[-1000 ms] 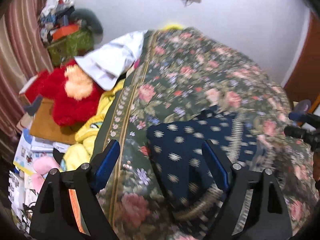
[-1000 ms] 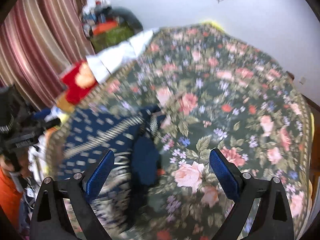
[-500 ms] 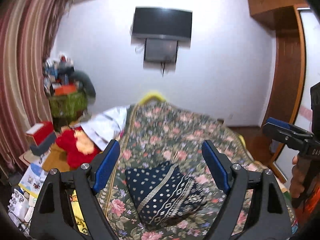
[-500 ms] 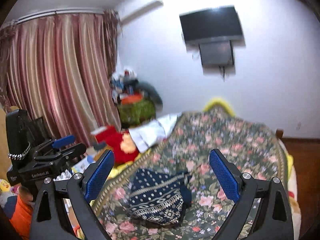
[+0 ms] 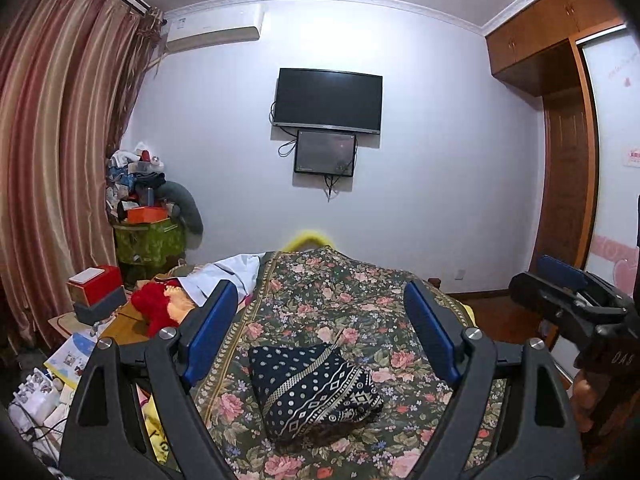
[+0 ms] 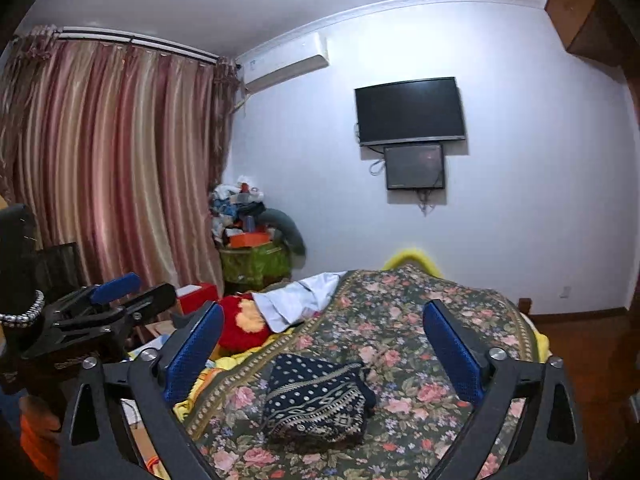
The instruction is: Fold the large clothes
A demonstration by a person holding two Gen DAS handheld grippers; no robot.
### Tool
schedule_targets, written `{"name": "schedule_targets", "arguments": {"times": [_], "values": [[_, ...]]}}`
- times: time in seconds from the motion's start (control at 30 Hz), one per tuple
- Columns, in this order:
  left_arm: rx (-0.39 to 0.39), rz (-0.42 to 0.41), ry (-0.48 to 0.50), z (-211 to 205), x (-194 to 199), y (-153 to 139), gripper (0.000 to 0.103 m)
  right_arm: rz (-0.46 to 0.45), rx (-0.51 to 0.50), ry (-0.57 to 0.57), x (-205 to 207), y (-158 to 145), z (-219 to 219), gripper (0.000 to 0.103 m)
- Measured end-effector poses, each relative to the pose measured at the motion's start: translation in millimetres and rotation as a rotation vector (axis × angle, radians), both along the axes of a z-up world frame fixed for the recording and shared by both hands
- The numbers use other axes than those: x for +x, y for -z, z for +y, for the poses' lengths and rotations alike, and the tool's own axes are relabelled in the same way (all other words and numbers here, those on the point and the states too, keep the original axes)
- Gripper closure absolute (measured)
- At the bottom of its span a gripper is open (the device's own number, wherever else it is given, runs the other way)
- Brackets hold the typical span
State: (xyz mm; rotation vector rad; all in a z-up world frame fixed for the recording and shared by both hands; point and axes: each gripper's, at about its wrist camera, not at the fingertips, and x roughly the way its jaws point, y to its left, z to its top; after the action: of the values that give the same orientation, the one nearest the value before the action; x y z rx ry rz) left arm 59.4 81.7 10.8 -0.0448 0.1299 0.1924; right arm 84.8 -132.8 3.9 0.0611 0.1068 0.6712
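Lying folded on the bedspread [image 5: 352,304], the garment [image 5: 314,390] hides its layers; both grippers' fingers gape empty.

You have pulled both grippers up and away from the bed [image 5: 352,304]. A second ago the folded navy garment [image 5: 316,390] filled the lower middle of each frame, blurred and close under your fingers; now it lies small and sharp in the lower centre, well apart from them. The wall television [image 5: 328,100] and curtains [image 6: 108,168] have come into view. Your right gripper [image 6: 324,344] has just opened wider, with nothing between its fingers.
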Motion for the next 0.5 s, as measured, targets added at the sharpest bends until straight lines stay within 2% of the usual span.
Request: {"name": "schedule_targets", "arguments": {"times": [0.2,0.5], "values": [[0.014,0.022,-0.015,-7.2,-6.3,8.4,0.014,0.049,-0.014,0.013,-0.3,8.8,0.7,0.000],[0.003,0.026,-0.011,-9.3,-8.6,14.2,0.014,0.053,-0.029,0.019,-3.7,13.6,-0.3,0.000]]}}
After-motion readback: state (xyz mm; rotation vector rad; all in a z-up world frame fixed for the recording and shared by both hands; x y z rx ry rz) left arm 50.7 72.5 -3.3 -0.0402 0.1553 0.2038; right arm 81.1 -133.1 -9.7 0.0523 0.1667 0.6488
